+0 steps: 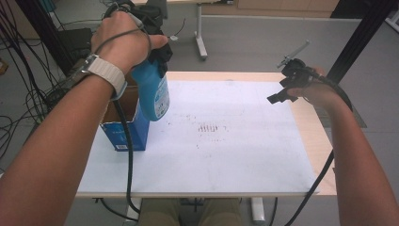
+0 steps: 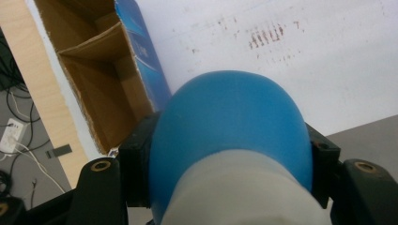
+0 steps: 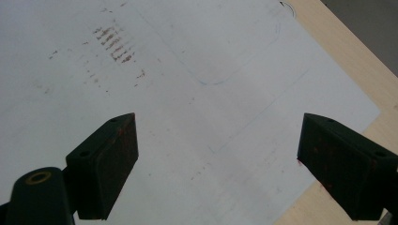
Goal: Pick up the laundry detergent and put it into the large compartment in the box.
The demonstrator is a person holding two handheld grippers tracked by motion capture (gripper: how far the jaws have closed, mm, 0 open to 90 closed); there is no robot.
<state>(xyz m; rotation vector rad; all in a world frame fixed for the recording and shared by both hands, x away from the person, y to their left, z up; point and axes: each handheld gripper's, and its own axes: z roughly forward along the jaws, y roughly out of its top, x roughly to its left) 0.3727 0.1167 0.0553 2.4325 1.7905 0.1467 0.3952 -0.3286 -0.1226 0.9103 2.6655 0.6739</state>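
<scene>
My left gripper (image 1: 157,54) is shut on a blue plastic bottle (image 1: 153,94) with a printed label, held in the air beside the open cardboard box (image 1: 123,127) at the table's left. In the left gripper view the bottle (image 2: 230,131) sits between both jaws, blue at its far end and whitish near the camera, with the box (image 2: 101,79) below and to the left. My right gripper (image 1: 282,92) hovers open over the right part of the white sheet; in the right gripper view (image 3: 218,161) its jaws stand wide apart with nothing between them.
A white sheet (image 1: 221,155) covers the wooden table (image 1: 324,155), with brownish smudges (image 1: 209,128) near its middle. The blue-sided box is open at the top, its brown inside bare as far as it shows. Cables trail from both grippers; a table leg (image 1: 201,44) and cables stand beyond.
</scene>
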